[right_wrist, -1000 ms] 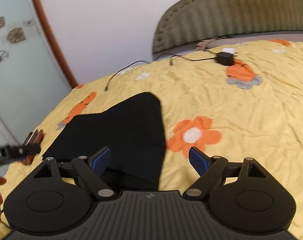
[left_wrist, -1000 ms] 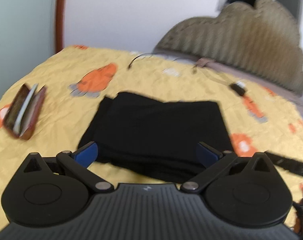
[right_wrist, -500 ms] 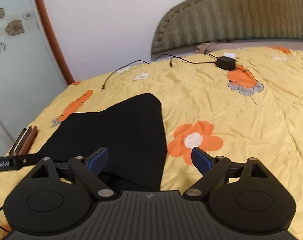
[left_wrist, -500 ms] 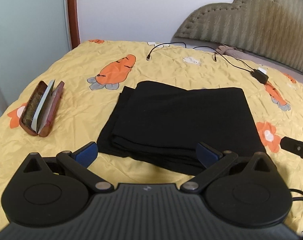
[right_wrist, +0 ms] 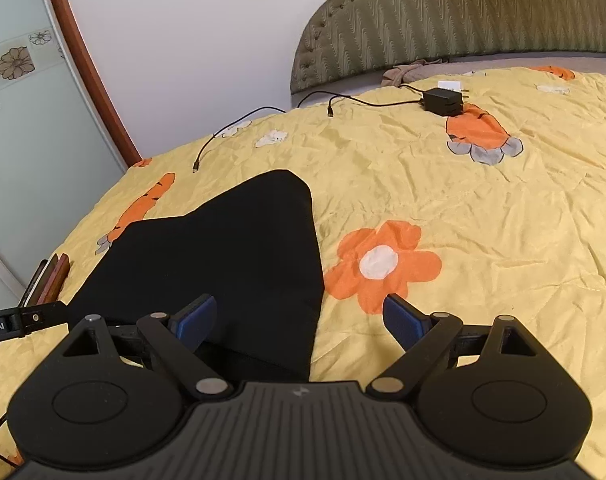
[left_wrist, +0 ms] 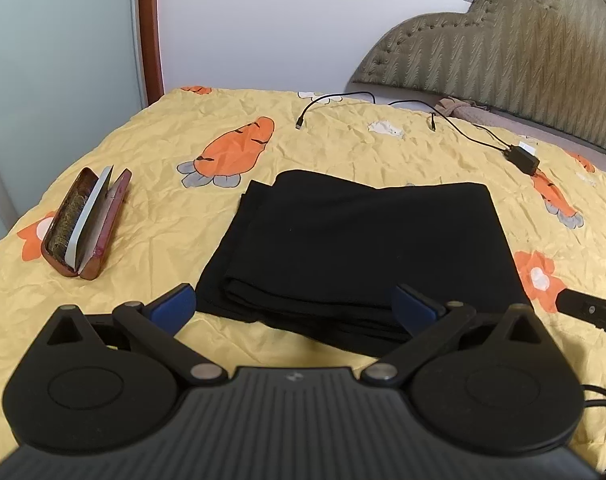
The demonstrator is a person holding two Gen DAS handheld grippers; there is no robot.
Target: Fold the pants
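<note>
Left wrist view shows the black fabric pants [left_wrist: 359, 248] lying as a layered, roughly square stack in the middle of the yellow carrot-and-flower bedspread [left_wrist: 151, 184], with the left gripper [left_wrist: 295, 306] spread wide just short of its near edge and holding nothing. From the right wrist view, the right gripper [right_wrist: 299, 318] is likewise spread and empty over the stack's right-hand edge. The folding looks nearly or fully finished; any further fold would call for pinching the near layers cleanly.

The black pants [left_wrist: 355, 248] lie folded into a flat, layered rectangle on the yellow bedspread [left_wrist: 163, 240].
</note>
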